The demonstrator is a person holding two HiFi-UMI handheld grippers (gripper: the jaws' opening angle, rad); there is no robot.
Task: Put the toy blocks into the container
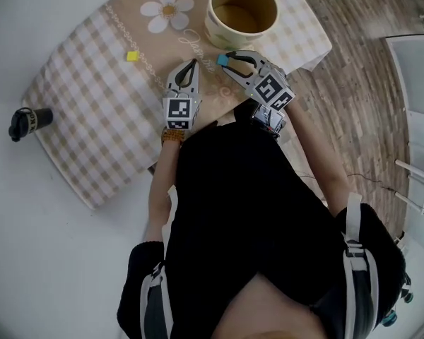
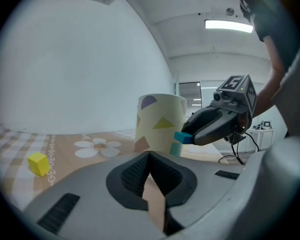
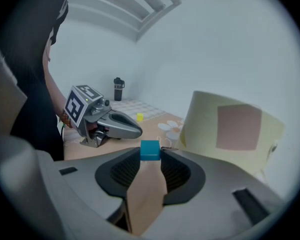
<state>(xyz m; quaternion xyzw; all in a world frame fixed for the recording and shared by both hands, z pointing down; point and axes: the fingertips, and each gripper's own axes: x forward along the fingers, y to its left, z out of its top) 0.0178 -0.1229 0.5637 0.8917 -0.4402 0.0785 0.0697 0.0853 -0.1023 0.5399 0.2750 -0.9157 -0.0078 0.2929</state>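
Right claw [image 3: 150, 160] is pinching a small blue toy cube [image 3: 150, 149] between the tips of its two jaws; the cube sticks out a little past them. This claw is held above the cloth and points toward the container, and the cube is just beside the outer wall of the container, not over its opening.

Left claw [image 2: 149, 155] has its jaws pressed together at the tips, with nothing between them. It is close beside the right claw, on its left in the head view, and also points toward the container.

In front of both claws stands the pale yellow round container [image 1: 213, 27] with coloured shapes printed on its wall. It is upright, and from the head view I cannot tell if a block lies inside.

A small yellow toy cube [image 1: 132, 56] lies on the beige checked cloth with a white daisy print [image 1: 92, 104], left of the container and well apart from both claws.

The cloth is spread on a white desk [image 1: 14, 62]. A black bottle [image 1: 28, 122] stands on the desk just beside the cloth's left edge.
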